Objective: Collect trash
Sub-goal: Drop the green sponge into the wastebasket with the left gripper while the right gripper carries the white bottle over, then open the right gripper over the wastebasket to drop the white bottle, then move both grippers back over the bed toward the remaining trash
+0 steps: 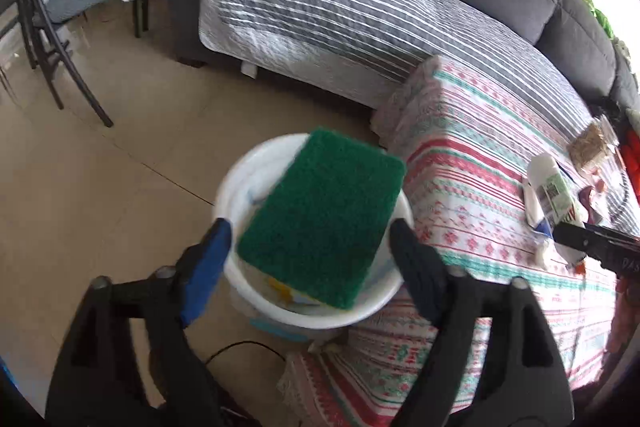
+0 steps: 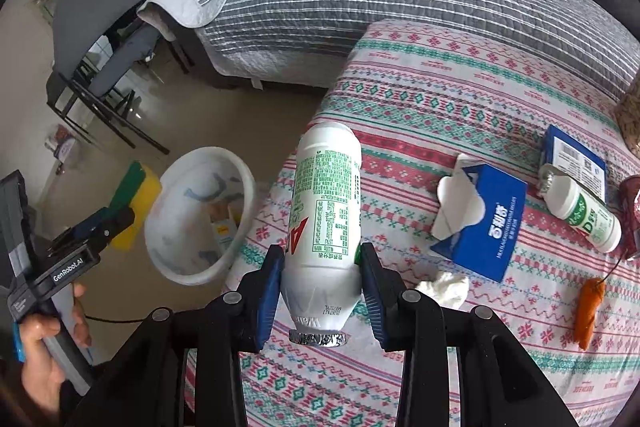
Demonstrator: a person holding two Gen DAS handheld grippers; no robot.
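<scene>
A green and yellow scouring sponge (image 1: 320,219) hangs tilted over the white bin (image 1: 240,179), which stands on the floor by the table's corner. My left gripper (image 1: 308,227) stands open around the sponge, with a gap showing at the blue left pad (image 1: 208,267). In the right wrist view the sponge (image 2: 132,195) sits at the left gripper's (image 2: 120,215) tips, beside the bin (image 2: 180,247). My right gripper (image 2: 321,251) is shut on a white bottle (image 2: 324,195) with green print, its foil cap towards the camera, above the table's left end.
The table's patterned cloth (image 2: 400,115) carries a blue tissue box (image 2: 480,223), a second white bottle (image 2: 580,215), a blue carton (image 2: 576,155), a crumpled tissue (image 2: 444,287) and an orange wrapper (image 2: 588,307). A striped sofa (image 1: 340,11) stands behind, chairs (image 1: 60,7) at far left.
</scene>
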